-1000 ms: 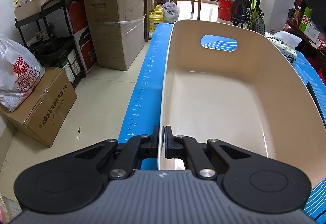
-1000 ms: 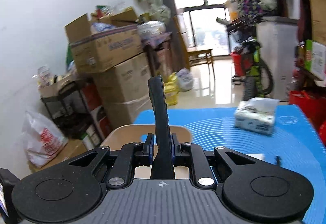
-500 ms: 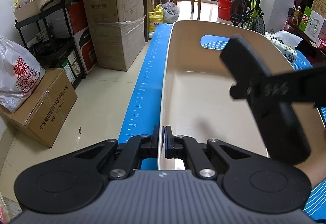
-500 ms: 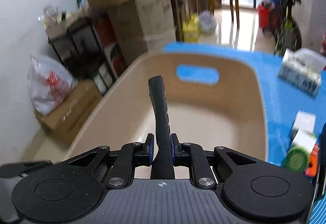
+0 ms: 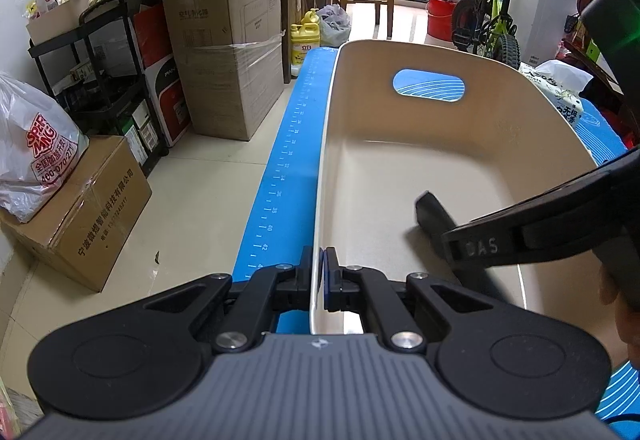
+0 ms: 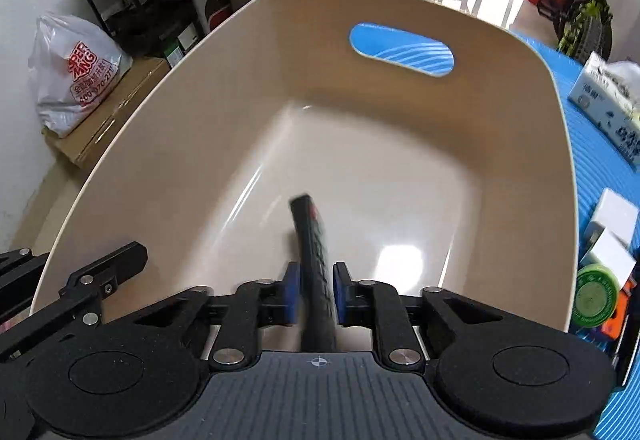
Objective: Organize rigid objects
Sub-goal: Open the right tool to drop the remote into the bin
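Your right gripper (image 6: 316,294) holds a remote control (image 6: 311,240) down inside the basin (image 6: 400,111). The remote's long axis runs straight forward along the fingers, its far end aimed toward the basin's far wall and handle slot (image 6: 401,49). From the left wrist view, the same remote (image 5: 434,215) slopes down with its far end close to the basin floor; whether it touches cannot be determined.

The remote is a slim black bar with a ribbed or buttoned top face and a small red mark near its far end. It is motion-blurred in the right view.

Your right gripper's blue pads (image 6: 291,290) stand slightly apart, with a narrow gap visible on each side of the remote. Your left gripper (image 5: 319,278) is pinched on the basin's near left rim (image 5: 320,199), one finger outside and one inside.

The basin is smooth, glossy beige plastic, rounded-rectangular, with an oval slot in the far wall. It sits on a blue ribbed mat (image 5: 280,175) with a printed ruler scale along its edge
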The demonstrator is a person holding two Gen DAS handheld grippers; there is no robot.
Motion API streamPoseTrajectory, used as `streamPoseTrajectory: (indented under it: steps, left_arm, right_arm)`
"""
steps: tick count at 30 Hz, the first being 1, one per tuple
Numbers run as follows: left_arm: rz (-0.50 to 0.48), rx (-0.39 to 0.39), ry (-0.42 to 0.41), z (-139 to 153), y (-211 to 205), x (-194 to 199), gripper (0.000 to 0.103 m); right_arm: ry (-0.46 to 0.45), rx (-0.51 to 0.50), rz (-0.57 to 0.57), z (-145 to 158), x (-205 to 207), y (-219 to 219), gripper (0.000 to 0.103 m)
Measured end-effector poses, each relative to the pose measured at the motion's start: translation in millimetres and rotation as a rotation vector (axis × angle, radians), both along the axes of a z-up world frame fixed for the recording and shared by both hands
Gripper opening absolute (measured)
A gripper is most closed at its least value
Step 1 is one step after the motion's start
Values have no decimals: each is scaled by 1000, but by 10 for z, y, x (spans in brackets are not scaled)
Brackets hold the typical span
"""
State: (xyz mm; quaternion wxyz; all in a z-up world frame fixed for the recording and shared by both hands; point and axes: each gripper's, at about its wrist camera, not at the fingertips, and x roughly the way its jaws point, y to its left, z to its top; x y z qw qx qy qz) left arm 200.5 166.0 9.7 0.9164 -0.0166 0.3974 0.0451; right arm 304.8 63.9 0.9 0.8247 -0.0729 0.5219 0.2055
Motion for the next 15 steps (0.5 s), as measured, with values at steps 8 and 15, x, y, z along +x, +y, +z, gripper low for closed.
streamPoseTrajectory:
  steps: [8,15]
  left_arm:
    - [0,1,2,8,20,9,5]
    - [1,3,3,5,21,9,5]
  right_arm:
    - [-100,-1,-2,154,-40,-37,81]
    - [-272,37,-4,546,-226,-298,101]
